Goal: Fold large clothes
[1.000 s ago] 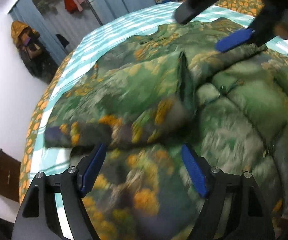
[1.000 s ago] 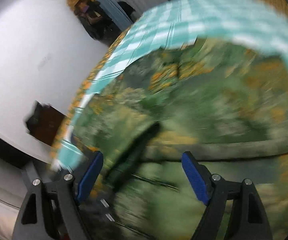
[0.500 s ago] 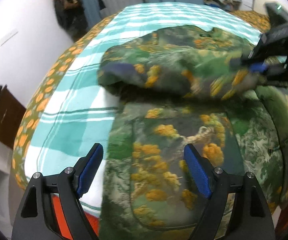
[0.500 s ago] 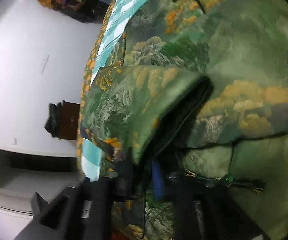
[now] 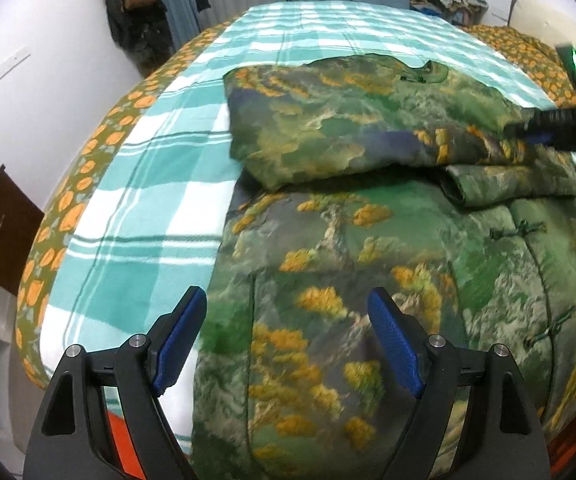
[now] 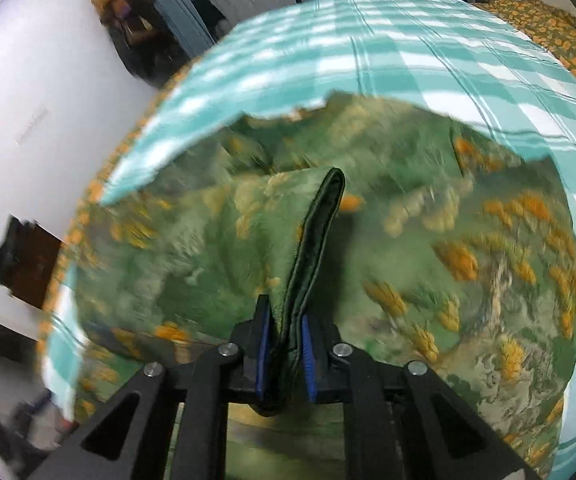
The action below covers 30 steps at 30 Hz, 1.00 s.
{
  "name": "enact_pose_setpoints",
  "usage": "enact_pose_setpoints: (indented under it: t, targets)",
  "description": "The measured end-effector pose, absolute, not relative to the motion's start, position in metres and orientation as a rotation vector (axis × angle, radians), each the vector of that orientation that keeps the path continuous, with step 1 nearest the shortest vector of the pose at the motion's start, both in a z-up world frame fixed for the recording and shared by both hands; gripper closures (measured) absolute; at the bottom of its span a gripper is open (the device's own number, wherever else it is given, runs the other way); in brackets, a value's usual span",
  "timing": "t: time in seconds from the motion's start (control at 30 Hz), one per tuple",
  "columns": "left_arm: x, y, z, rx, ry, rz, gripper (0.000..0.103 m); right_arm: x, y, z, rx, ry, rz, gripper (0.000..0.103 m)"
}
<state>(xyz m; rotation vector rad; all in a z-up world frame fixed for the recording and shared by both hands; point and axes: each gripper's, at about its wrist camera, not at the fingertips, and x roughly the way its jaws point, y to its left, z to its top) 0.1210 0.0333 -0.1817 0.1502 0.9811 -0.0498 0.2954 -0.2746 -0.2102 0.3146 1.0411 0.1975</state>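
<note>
A large green padded jacket (image 5: 367, 248) with an orange and grey landscape print lies on the bed. One sleeve (image 5: 347, 136) is folded across its upper part. My left gripper (image 5: 288, 332) is open and empty, hovering over the jacket's lower left edge. My right gripper (image 6: 284, 336) is shut on the sleeve's dark-lined cuff edge (image 6: 319, 232) and holds it over the jacket body (image 6: 467, 280). The right gripper also shows in the left wrist view (image 5: 543, 130) at the far right, clamped on the sleeve end.
The bed has a teal and white checked sheet (image 5: 148, 208) with an orange-flowered border (image 5: 84, 184). A white wall (image 5: 40, 80) runs close along the left side. A dark wooden cabinet (image 5: 0, 228) stands by it. Clothes hang at the back (image 5: 136, 12).
My right gripper closed on the sleeve cuff and carried the sleeve across the jacket toward the right. My left gripper drew back toward the jacket's lower edge and stayed open.
</note>
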Motion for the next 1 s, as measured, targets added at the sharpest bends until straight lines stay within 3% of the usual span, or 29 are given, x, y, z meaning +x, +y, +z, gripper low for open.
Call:
enact_pose_setpoints:
  t: [0.1, 0.27, 0.37, 0.67, 0.83, 1.0]
  targets:
    - [0.137, 0.032, -0.166, 0.142, 0.970, -0.073, 0.019, 0.280, -0.275, -0.208, 0.282, 1.015, 0.161, 0.055]
    - [0.191, 0.026, -0.140, 0.085, 0.968, -0.139, 0.017, 0.261, -0.260, -0.160, 0.120, 0.834, 0.163, 0.055]
    - [0.232, 0.021, -0.148, 0.047, 0.982, -0.169, 0.017, 0.268, -0.240, -0.155, 0.076, 0.831, 0.303, 0.055]
    - [0.286, 0.018, -0.236, 0.020, 1.167, -0.107, 0.016, 0.285, -0.203, -0.229, 0.020, 0.991, 0.353, 0.055]
    - [0.292, 0.017, -0.246, 0.022, 1.187, -0.109, 0.014, 0.289, -0.204, -0.234, 0.027, 1.006, 0.348, 0.055]
    - [0.304, 0.017, -0.223, 0.037, 1.205, -0.117, 0.017, 0.292, -0.208, -0.238, 0.052, 1.007, 0.351, 0.056]
